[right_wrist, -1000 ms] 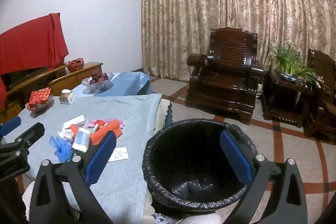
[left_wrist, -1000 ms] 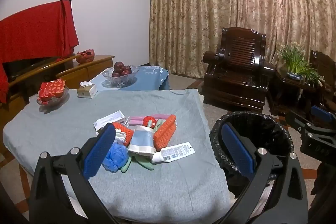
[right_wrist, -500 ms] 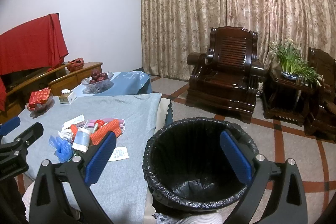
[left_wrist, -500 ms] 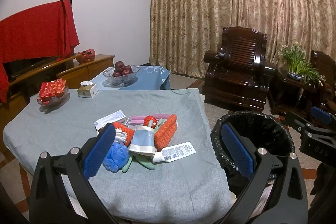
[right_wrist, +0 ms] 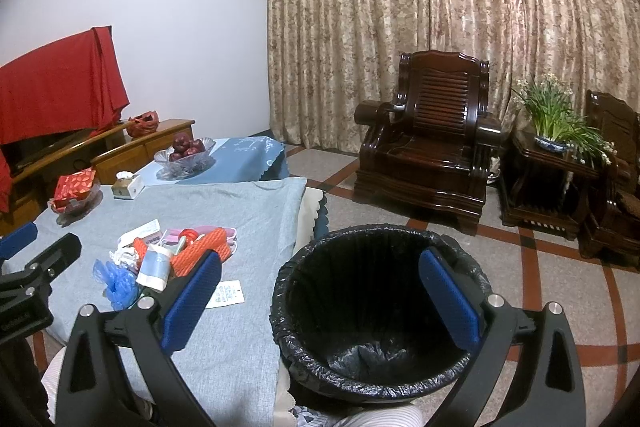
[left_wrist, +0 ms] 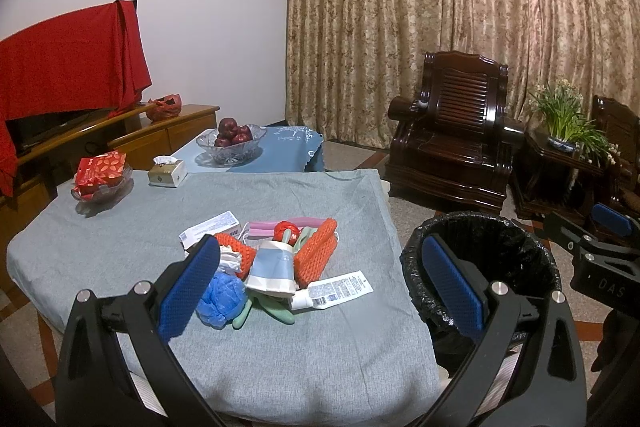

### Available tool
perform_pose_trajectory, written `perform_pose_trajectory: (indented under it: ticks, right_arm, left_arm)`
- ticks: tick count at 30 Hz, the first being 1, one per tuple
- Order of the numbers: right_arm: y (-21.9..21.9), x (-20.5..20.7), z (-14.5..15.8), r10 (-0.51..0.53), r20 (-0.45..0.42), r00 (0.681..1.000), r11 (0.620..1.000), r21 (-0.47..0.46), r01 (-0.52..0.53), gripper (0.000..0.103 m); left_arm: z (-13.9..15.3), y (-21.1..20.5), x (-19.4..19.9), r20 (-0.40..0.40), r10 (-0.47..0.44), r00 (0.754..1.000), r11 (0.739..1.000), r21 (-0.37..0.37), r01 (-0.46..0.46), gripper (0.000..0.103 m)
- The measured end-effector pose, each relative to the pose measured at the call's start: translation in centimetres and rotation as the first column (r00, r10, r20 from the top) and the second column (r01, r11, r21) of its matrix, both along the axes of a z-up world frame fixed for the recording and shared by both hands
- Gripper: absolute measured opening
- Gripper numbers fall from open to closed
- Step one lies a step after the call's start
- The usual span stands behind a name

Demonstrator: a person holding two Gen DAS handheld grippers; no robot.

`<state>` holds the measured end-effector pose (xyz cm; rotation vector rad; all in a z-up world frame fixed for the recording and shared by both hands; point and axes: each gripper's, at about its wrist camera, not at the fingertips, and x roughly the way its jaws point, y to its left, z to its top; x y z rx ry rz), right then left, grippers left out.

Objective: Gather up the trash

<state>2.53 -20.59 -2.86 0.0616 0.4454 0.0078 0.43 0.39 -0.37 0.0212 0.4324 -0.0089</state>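
A heap of trash lies mid-table on the grey cloth (left_wrist: 120, 239): a paper cup (left_wrist: 270, 267), orange foam nets (left_wrist: 318, 253), a crumpled blue bag (left_wrist: 222, 297), a white tube (left_wrist: 332, 291), a white carton (left_wrist: 210, 229) and a pink mask (left_wrist: 264, 227). My left gripper (left_wrist: 320, 291) hangs open above the table's near side, just short of the heap, holding nothing. A bin lined with a black bag (right_wrist: 380, 311) stands on the floor right of the table. My right gripper (right_wrist: 320, 303) is open over the bin's near rim. The heap (right_wrist: 172, 255) shows to its left.
At the table's far left sit a glass dish with a red packet (left_wrist: 100, 175) and a tissue box (left_wrist: 166, 173). A fruit bowl (left_wrist: 232, 143) stands on a blue-clothed table behind. Dark wooden armchair (left_wrist: 452, 147) and a plant on a side table (left_wrist: 564, 131) stand right.
Both views have shifted only slightly; the heap and the bin sit in nearly the same places. Nothing was taken hold of or let go.
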Motion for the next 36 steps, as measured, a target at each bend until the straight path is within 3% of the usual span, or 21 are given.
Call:
perform_pose_trajectory:
  ticks: [36]
  right_arm:
    - [-0.07,0.01,0.06,0.000,-0.002,1.000,1.000,0.004,0.000,0.097]
  left_arm:
    - [-0.50,0.57,0.23,0.000,0.001,1.000,1.000,0.001,-0.001,0.098]
